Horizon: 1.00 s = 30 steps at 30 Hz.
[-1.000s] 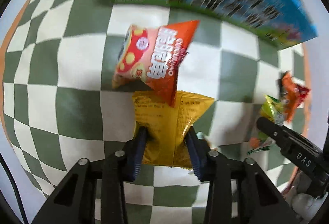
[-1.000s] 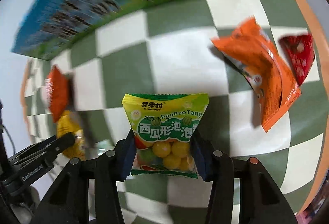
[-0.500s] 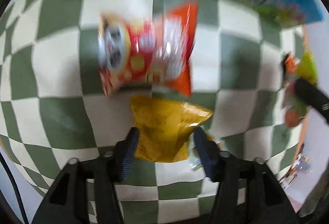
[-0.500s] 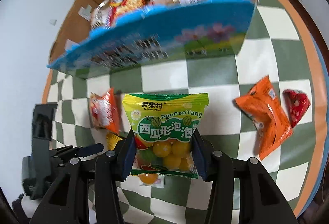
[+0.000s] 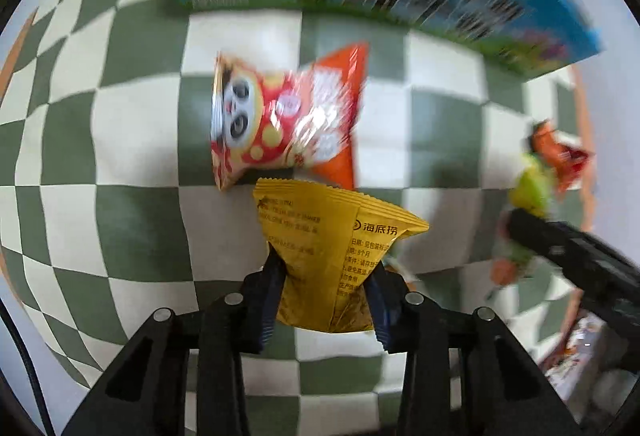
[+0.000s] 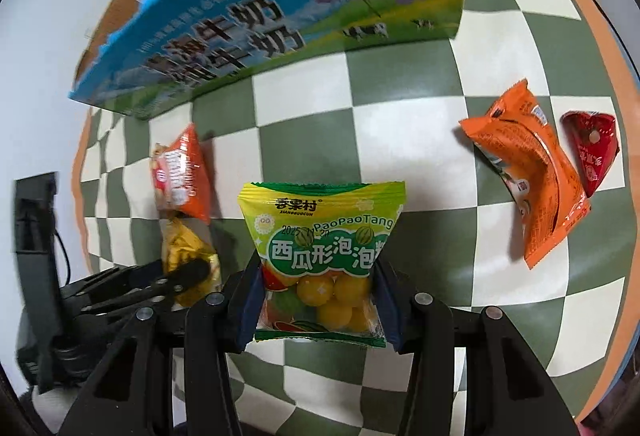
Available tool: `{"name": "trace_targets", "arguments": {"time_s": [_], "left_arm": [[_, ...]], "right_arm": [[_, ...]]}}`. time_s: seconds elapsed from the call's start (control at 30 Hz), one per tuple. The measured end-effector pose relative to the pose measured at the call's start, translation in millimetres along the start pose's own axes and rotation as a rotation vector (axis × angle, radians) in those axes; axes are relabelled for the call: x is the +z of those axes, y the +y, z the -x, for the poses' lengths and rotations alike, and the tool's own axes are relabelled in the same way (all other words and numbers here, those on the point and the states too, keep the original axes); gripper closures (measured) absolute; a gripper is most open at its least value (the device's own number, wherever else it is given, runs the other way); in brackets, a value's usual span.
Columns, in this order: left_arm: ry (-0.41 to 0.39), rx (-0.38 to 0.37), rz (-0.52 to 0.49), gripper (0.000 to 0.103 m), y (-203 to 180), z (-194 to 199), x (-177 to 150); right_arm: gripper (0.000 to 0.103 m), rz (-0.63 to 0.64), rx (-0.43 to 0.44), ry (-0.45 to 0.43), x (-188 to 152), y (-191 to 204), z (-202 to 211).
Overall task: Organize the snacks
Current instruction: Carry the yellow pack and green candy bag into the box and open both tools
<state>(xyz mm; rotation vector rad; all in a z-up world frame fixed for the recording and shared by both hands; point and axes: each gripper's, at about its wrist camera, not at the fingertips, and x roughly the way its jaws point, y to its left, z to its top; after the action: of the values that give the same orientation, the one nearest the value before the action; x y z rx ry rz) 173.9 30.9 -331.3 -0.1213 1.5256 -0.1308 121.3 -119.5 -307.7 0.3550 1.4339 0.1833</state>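
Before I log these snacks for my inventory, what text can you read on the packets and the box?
"PaoPaoTang", "西瓜形泡泡", a brand mark, likely "香果村", and a partly covered date starting "2025": green candy packet in the right tongs.
"海底捞": yellow packet in the left tongs; its small print is unreadable.
"牛奶": blue carton; other lettering there is blurred.
Panda packet, orange packet, red packet: text unreadable.

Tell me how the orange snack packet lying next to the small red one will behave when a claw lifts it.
The orange snack packet looks creased and twisted, so it will probably flop and bend rather than stay stiff. Its glossy film may slip between pads unless pinched on a seam. It seems puffy and thin, so likely light for its size; the red packet beside it might get nudged.
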Motion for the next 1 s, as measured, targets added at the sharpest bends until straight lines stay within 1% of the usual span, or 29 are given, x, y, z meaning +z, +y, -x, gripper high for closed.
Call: {"name": "trace_targets", "arguments": {"time_s": [0.03,0.1,0.13,0.2,0.3,0.33,0.4,0.43,0.5,0.57,0.63,0.73,0.83,0.9,1.0], "left_arm": [[-0.017,-0.015,0.005,0.068,-0.5,14.4,-0.2],[-0.056,-0.082,0.009,0.068,-3.2,50.7,7.2],[-0.082,-0.098,0.013,0.068,-3.9,66.7,12.9],[-0.141,-0.137,0.006,0.068,-2.7,107.1,30.7],[-0.195,-0.153,0.017,0.067,-0.7,141.9,67.6],[-0.202,-0.156,0.020,0.067,-8.0,137.2,88.7],[-0.222,-0.130,0.033,0.067,-7.1,140.0,120.0],[-0.217,-0.115,0.034,0.067,-3.3,144.2,136.6],[-0.189,-0.093,0.054,0.067,0.9,128.0,169.2],[-0.140,-0.081,0.072,0.067,10.1,110.4,195.8],[-0.086,-0.058,0.108,0.067,17.3,89.8,214.4],[-0.034,-0.032,0.128,0.067,26.4,68.0,230.3],[-0.004,-0.002,0.116,0.067,26.5,52.8,239.0],[0.018,0.000,0.111,0.067,26.6,45.8,237.9],[0.047,0.002,0.097,0.065,25.3,34.5,237.8]], "right_arm": [[0.052,0.000,0.015,-0.005,0.1,0.9,6.1],[0.052,0.005,0.048,-0.022,2.6,6.7,22.7],[0.052,0.009,0.065,-0.030,4.7,9.7,31.6],[0.052,0.027,0.098,-0.069,13.8,19.1,55.5],[0.052,0.048,0.152,-0.138,38.2,35.5,90.5],[0.052,0.057,0.166,-0.160,48.9,42.4,99.1],[0.052,0.080,0.171,-0.209,73.0,57.0,112.9],[0.052,0.092,0.168,-0.230,86.4,64.0,116.5],[0.052,0.098,0.155,-0.250,113.4,76.5,114.0],[0.052,0.095,0.142,-0.250,138.4,83.1,105.6],[0.052,0.102,0.116,-0.237,160.8,89.6,91.0],[0.052,0.092,0.101,-0.186,186.4,92.1,62.8],[0.052,0.088,0.097,-0.139,192.7,94.0,40.4],[0.052,0.092,0.088,-0.117,195.3,95.5,27.5],[0.050,0.084,0.098,-0.068,196.1,95.2,9.8]]}}
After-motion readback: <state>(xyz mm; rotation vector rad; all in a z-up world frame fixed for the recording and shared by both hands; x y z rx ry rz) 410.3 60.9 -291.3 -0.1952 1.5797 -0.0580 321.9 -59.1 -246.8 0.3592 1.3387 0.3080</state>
